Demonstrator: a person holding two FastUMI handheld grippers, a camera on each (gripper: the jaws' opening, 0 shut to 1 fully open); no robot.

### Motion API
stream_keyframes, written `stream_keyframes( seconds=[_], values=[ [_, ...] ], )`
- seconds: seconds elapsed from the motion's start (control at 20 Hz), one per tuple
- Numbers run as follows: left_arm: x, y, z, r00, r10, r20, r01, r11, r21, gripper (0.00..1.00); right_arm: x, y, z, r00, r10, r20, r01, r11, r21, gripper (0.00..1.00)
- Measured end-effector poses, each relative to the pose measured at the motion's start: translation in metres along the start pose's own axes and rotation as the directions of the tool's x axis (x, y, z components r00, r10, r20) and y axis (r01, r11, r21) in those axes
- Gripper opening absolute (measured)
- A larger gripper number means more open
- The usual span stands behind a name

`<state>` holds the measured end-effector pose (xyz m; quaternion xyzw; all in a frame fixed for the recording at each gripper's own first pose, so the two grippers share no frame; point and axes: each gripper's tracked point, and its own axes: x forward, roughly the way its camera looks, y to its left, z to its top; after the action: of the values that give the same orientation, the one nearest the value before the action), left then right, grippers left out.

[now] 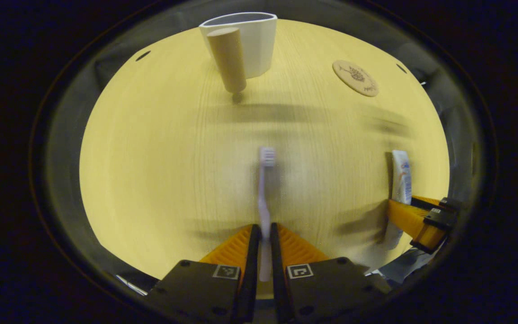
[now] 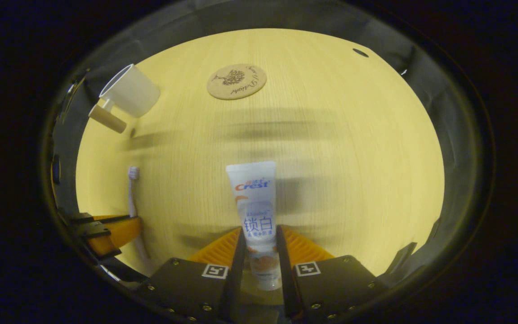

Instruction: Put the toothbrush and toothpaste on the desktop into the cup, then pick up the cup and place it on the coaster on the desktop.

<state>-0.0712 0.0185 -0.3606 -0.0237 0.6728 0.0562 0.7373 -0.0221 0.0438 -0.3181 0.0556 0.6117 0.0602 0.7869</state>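
Note:
In the left gripper view my left gripper (image 1: 262,231) is shut on the handle of a white toothbrush (image 1: 265,189), whose head points away from me. A white cup (image 1: 252,40) with a wooden handle (image 1: 228,58) stands at the far side of the yellow wooden table (image 1: 160,171); a round cork coaster (image 1: 355,78) lies to its right. In the right gripper view my right gripper (image 2: 261,234) is shut on a white toothpaste tube (image 2: 254,202). The cup (image 2: 131,95) is far left there, the coaster (image 2: 236,81) straight ahead, the left gripper (image 2: 110,229) with the toothbrush (image 2: 132,193) at lower left.
The right gripper (image 1: 414,218) with the toothpaste tube (image 1: 401,180) shows at the right edge of the left gripper view. Small dark holes (image 1: 142,56) mark the table's far corners. Black cloth surrounds the table.

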Motion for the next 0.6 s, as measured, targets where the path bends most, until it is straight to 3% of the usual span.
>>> stream_keyframes(
  seconds=[0.05,0.1,0.2,0.25,0.3,0.4,0.45,0.5,0.6],
  values=[
    [-0.0002,-0.0014,0.0009,1.0,-0.002,0.002,0.002,1.0,-0.002,0.31,-0.0016,-0.0028,0.0013,1.0,-0.005,0.001,0.005,1.0,0.016,0.39],
    [0.0001,-0.0022,-0.0001,1.0,-0.007,0.002,0.007,1.0,0.002,0.27,0.0032,0.0001,0.0021,1.0,0.007,-0.002,-0.006,0.999,0.035,0.3],
    [-0.0005,-0.0017,-0.0004,1.0,-0.018,0.008,0.017,1.0,0.018,0.22,-0.001,-0.0008,0.0015,1.0,0.021,0.004,-0.022,0.998,0.058,0.34],
    [-0.0011,-0.002,-0.0002,1.0,-0.025,0.011,0.025,0.999,0.024,0.16,-0.0013,-0.0006,0.0013,1.0,0.028,0.006,-0.028,0.998,0.064,0.29],
    [-0.0014,-0.0021,-0.0005,0.999,-0.033,0.014,0.033,0.999,0.03,0.22,-0.0017,-0.0008,0.0015,0.999,0.032,0.009,-0.033,0.997,0.064,0.3],
    [-0.0038,-0.0015,0.0019,0.999,-0.04,0.029,0.039,0.999,0.033,0.22,-0.0016,-0.0004,0.0016,0.999,0.033,0.02,-0.034,0.998,0.058,0.3],
    [-0.0027,-0.0022,-0.0001,0.999,-0.041,0.035,0.04,0.999,0.03,0.1,-0.002,-0.0011,0.0021,0.999,0.029,0.031,-0.031,0.998,0.06,0.3],
    [-0.0044,-0.0024,0.0007,0.998,-0.046,0.047,0.045,0.998,0.038,0.1,-0.0029,0.0028,0.0017,0.998,0.048,0.04,-0.051,0.997,0.063,0.21],
    [-0.0041,-0.0034,0.0016,0.996,-0.055,0.076,0.052,0.998,0.046,0.15,-0.0015,0.006,0.0026,0.996,0.07,0.049,-0.074,0.995,0.075,0.21]
  ],
)
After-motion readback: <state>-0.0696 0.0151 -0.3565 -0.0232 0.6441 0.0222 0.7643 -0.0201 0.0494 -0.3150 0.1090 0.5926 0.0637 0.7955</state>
